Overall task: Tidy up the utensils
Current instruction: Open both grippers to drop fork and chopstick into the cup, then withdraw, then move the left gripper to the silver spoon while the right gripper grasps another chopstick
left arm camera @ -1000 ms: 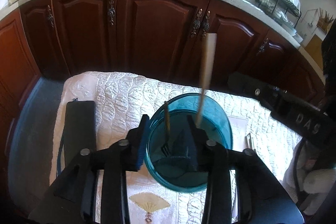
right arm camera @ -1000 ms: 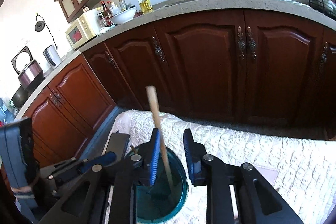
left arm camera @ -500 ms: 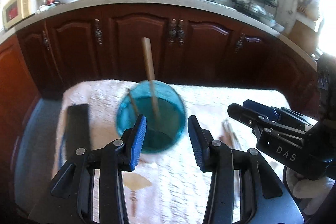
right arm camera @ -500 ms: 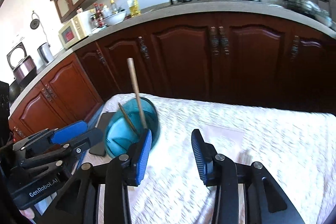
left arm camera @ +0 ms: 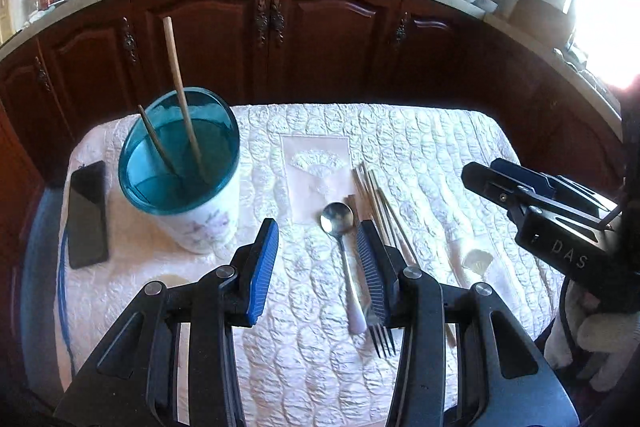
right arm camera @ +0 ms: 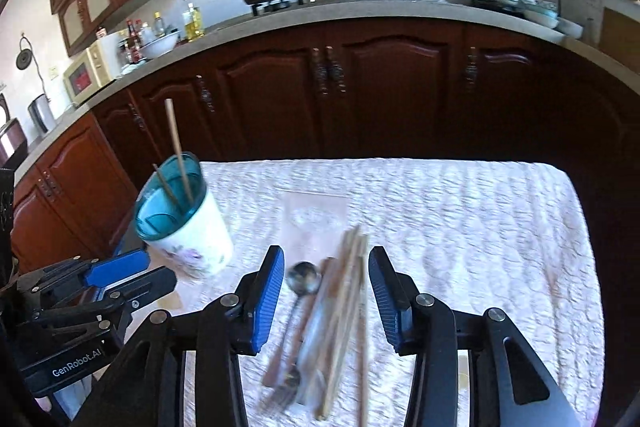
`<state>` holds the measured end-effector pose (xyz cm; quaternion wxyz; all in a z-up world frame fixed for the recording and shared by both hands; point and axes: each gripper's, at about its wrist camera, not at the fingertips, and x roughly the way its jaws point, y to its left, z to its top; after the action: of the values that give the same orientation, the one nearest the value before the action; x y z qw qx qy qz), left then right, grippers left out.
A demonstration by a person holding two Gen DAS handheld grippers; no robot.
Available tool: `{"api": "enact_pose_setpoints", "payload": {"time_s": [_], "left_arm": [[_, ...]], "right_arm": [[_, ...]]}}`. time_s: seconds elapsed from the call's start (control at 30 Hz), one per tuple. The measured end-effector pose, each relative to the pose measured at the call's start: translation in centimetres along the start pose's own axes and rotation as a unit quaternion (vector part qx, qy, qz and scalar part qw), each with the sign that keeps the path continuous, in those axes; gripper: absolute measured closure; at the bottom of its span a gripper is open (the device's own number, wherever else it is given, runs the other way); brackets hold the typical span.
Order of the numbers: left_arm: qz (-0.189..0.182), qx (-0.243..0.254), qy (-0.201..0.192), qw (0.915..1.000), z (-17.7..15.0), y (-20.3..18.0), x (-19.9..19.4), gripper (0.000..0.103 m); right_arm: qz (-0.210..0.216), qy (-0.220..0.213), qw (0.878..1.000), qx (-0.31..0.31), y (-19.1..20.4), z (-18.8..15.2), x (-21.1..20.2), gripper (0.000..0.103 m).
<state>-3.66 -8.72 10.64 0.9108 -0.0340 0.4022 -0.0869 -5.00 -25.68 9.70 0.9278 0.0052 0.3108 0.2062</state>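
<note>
A white floral cup (left arm camera: 208, 223) with a teal inside stands at the left of the cloth. It holds a long wooden stick (left arm camera: 178, 83) and a shorter utensil handle (left arm camera: 154, 139). A metal spoon (left arm camera: 338, 223), a fork (left arm camera: 382, 337) and several chopsticks (left arm camera: 380, 203) lie together mid-cloth. My left gripper (left arm camera: 317, 225) hangs open above the spoon, holding nothing. My right gripper (right arm camera: 326, 251) is over the same pile (right arm camera: 340, 299), blurred in that view. Its jaws are opening, and the pads press on nothing. The cup (right arm camera: 188, 227) is to its left.
A black phone (left arm camera: 88, 211) lies left of the cup on the white quilted cloth (left arm camera: 440, 155). Dark wooden cabinets (left arm camera: 320, 39) stand behind, under a counter with a pot and a wok. A gloved hand (left arm camera: 600, 339) holds the right gripper (left arm camera: 480, 169).
Both grippers have swung right, away from the cup, to the utensils on the cloth. The right jaws have widened. The long stick stays in the cup.
</note>
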Motion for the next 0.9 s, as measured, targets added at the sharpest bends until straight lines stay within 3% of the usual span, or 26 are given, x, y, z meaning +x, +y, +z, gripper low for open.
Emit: {"api": "enact_pose_setpoints", "payload": {"time_s": [0.33, 0.9], "left_arm": [[-0.001, 0.001, -0.001, 1.0000, -0.7, -0.7, 0.2, 0.063], [0.016, -0.012, 0.003, 0.9998, -0.8, 0.2, 1.5, 0.063]], "right_arm": [[-0.029, 0.004, 1.000, -0.002, -0.7, -0.9, -0.6, 0.060], [-0.036, 0.023, 0.999, -0.008, -0.4, -1.0, 0.8, 0.060]]}}
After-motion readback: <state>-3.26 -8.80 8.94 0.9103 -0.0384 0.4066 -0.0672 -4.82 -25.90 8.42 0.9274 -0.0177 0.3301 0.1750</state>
